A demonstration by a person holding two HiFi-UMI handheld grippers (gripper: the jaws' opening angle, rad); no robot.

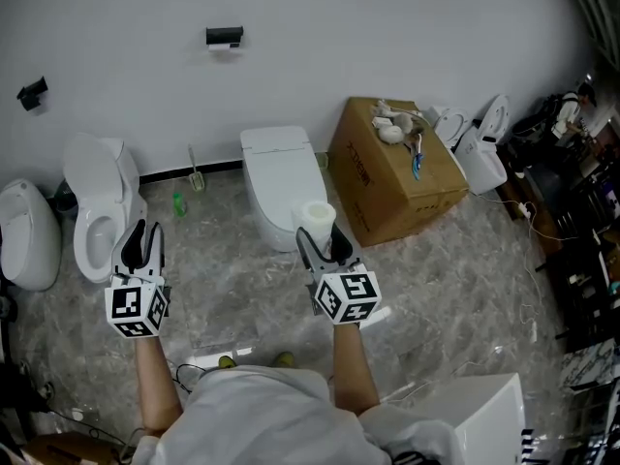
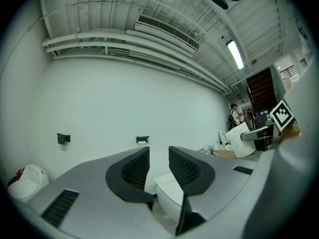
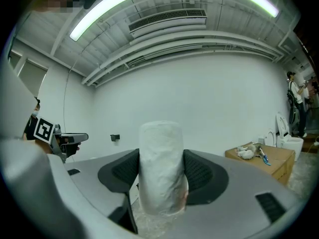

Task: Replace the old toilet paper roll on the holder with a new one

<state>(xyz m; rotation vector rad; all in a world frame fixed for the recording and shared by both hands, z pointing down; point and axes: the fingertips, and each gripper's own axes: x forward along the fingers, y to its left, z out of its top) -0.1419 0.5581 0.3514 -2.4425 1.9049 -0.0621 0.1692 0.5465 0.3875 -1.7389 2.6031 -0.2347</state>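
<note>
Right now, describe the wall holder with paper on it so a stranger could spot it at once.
Look at the white wall behind the toilets. Above the toilet that stands beside the cardboard box is a small black holder. Unlike the bare black bracket far to its left, it shows white paper underneath.

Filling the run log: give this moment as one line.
left gripper: open, empty | right gripper: shut on new roll, upright | wall holder: not yet reached

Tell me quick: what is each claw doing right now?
Left claw: open, nothing between its jaws.
Right claw: closed on the toilet paper roll, held upright.
</note>
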